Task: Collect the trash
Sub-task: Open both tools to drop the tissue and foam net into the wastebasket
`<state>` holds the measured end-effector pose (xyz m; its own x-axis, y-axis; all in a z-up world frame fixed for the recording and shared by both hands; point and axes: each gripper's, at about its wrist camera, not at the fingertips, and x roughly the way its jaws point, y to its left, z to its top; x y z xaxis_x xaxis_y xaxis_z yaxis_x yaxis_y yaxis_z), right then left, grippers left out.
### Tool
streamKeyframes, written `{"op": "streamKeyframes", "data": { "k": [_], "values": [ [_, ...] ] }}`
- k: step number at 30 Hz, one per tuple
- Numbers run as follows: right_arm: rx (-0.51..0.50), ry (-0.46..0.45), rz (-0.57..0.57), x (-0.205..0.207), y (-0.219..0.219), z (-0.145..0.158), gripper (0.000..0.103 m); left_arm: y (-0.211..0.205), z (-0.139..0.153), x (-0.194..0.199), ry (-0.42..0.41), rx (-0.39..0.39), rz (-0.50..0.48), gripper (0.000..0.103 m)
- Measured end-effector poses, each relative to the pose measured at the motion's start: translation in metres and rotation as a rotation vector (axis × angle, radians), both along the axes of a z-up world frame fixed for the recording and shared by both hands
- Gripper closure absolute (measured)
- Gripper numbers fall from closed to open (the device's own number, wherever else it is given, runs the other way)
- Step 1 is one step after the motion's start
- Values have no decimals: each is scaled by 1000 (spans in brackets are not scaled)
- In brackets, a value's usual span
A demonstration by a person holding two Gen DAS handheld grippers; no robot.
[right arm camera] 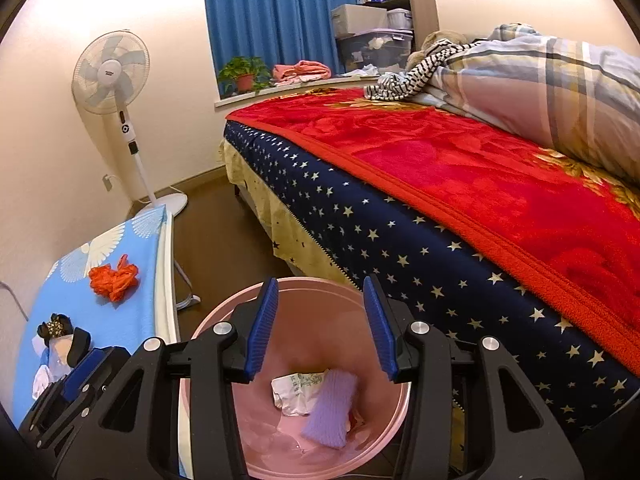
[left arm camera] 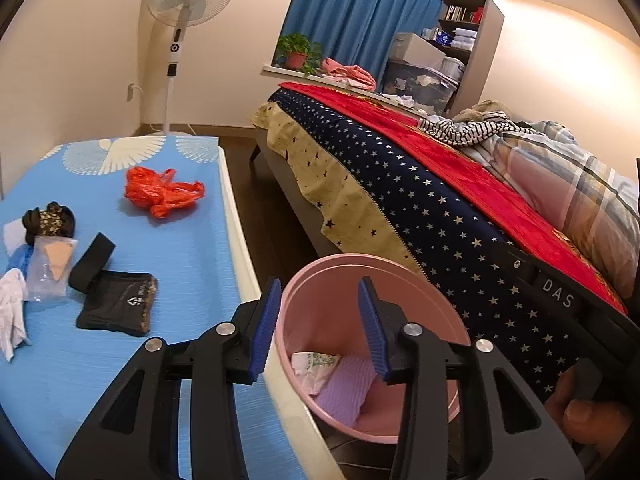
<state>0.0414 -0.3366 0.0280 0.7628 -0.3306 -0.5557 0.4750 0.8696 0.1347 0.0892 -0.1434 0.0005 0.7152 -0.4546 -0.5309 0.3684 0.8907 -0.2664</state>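
Observation:
A pink bin [left arm camera: 320, 276] [right arm camera: 224, 432] stands on the floor between the blue table and the bed. Inside lie a purple cloth [left arm camera: 344, 392] [right arm camera: 330, 412] and a crumpled white wrapper [left arm camera: 314, 366] [right arm camera: 294, 394]. My left gripper [left arm camera: 318, 324] hangs over the bin's near rim, open, nothing between its blue pads. My right gripper [right arm camera: 320, 324] is above the bin's mouth, open and empty too. On the table lie a red plastic bag [left arm camera: 160, 192] [right arm camera: 114, 276], a black pouch [left arm camera: 116, 306], a clear packet [left arm camera: 50, 268] and white tissue [left arm camera: 12, 312].
The blue-covered table [left arm camera: 180, 248] [right arm camera: 128, 320] is on the left, its white edge next to the bin. A bed with a starred sheet and red blanket [left arm camera: 440, 200] [right arm camera: 480, 184] fills the right. A standing fan [left arm camera: 180, 20] [right arm camera: 116, 80] is by the far wall.

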Motion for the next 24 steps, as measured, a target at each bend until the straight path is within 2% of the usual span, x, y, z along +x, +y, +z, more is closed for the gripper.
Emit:
{"op": "streamKeyframes", "data": {
  "k": [3,14,24],
  "values": [
    [-1,-8,20,-1,6,3,58,10,4,-4,-8,7,25,54],
    [15,-44,161,1,48,10,58,62,9,-11,-5,22,133,54],
    [43,-51,278,21,90,5,58,123,4,-8,12,21,295,54]
  ]
}}
